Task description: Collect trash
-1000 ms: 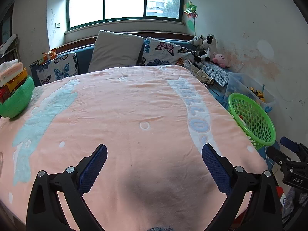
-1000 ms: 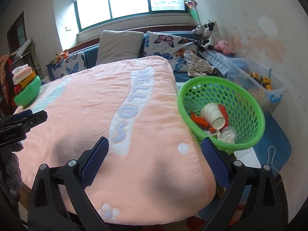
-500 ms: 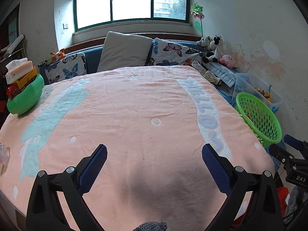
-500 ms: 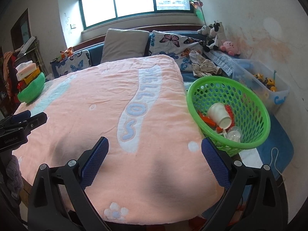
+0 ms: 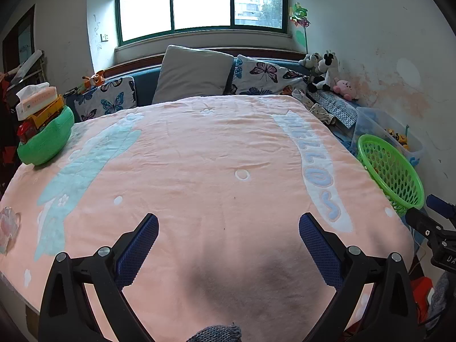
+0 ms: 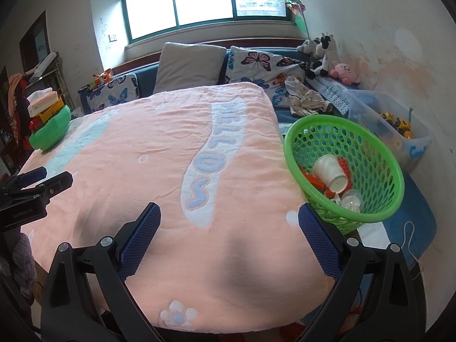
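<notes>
Hovering over the pink blanket (image 5: 199, 156), left gripper (image 5: 228, 236) and right gripper (image 6: 229, 228) both spread, empty. Crumpled clear wrapper (image 5: 8, 225) at blanket's left edge: likely light, crinkly; pinch a raised fold. Green basket (image 6: 379, 216) holds collected trash.

Daylight floods from the blown-out wide green-framed window (image 5: 201, 4); my shadow darkens the pink fleece blanket (image 5: 199, 156); fisheye edges bend, corners vignette black.

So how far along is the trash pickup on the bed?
Done: a paper cup and other scraps lie in the green basket. In hand: nothing; left tongs and right tongs are open. Left: a crumpled clear wrapper at the blanket's left edge.
</notes>
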Action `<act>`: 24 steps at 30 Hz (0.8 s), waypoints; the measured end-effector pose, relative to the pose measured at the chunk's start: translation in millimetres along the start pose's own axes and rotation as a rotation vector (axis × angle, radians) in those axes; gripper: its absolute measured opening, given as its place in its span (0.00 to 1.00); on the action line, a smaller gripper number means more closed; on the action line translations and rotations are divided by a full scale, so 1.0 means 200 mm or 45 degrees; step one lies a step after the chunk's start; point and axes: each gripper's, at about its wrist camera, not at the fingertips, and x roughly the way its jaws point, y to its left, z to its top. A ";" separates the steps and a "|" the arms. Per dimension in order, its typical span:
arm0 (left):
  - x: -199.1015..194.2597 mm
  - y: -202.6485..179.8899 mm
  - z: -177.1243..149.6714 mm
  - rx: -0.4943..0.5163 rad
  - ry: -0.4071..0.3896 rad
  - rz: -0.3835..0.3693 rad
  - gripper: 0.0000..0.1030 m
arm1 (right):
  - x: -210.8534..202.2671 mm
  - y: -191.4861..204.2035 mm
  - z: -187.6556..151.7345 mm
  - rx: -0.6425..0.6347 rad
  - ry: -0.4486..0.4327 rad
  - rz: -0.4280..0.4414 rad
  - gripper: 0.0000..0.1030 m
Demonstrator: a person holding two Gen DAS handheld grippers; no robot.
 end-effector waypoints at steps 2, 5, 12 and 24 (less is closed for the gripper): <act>0.00 0.00 0.00 -0.002 -0.001 0.004 0.93 | 0.00 0.00 0.00 0.002 0.002 0.003 0.94; 0.00 0.00 -0.01 0.000 -0.002 0.012 0.93 | 0.01 0.01 0.00 0.000 0.002 0.004 0.94; -0.01 0.00 -0.02 -0.003 0.003 0.022 0.93 | 0.02 0.01 0.00 0.003 0.003 0.011 0.94; -0.02 -0.01 -0.02 0.003 0.000 0.025 0.93 | 0.02 0.02 0.00 0.006 -0.001 0.027 0.96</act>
